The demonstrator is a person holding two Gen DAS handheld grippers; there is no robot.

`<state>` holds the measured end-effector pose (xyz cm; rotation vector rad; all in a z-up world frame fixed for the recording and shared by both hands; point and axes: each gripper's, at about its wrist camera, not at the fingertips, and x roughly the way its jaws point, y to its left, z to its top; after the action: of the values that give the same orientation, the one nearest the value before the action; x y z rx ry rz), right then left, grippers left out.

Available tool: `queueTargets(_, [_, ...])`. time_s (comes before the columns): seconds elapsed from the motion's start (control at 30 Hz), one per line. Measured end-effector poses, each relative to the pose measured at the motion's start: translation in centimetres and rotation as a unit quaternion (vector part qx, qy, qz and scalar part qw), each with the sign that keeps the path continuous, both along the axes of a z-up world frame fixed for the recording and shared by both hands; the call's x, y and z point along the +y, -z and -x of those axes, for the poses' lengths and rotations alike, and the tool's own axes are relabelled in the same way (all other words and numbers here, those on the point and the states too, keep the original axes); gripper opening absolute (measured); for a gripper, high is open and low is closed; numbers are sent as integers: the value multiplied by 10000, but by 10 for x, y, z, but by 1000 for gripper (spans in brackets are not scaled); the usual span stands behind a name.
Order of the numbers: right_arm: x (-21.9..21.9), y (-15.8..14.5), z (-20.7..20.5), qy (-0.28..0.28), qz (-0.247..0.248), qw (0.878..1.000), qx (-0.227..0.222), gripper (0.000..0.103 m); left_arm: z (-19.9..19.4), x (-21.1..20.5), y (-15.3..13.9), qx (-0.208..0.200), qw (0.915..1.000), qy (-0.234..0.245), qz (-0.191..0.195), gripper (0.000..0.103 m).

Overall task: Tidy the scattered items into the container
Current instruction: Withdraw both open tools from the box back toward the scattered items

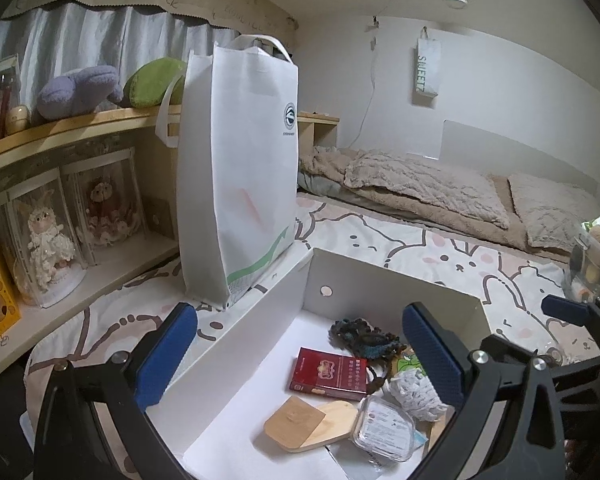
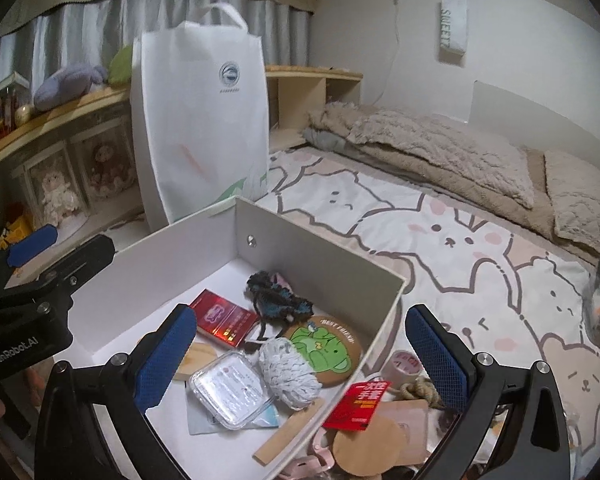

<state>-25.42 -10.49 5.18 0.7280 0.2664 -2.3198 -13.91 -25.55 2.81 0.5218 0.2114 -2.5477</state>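
I see the white box [image 2: 324, 252] on the bed [image 2: 480, 248] holding a red pack [image 2: 224, 316] and yarn ball [image 2: 288, 372]; a red card [image 2: 358, 400] lies outside. My left claw [image 1: 300, 356] and right claw [image 2: 300, 356] both gape, empty.

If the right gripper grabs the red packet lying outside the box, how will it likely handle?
The red packet looks thin and flat, so probably light and somewhat bendy. It rests tilted against the white box wall, atop clutter, so a nudge may slide it.
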Motion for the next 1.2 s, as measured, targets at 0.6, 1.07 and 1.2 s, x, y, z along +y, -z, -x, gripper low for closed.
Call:
queueTargets(0.6, [106,-49,-24,750,321,9926,900,103,1,43,-20,223,9973,681,155,103])
queueTargets(1.07, [201,-46,-37,1549,270,9813,1106,103,17,96,-24,237,9895,1409,224,103])
queueTargets(1.2, [222,-45,-41,1751,244,9777,1130,103,21,112,-26,288,9858,1644,198,103])
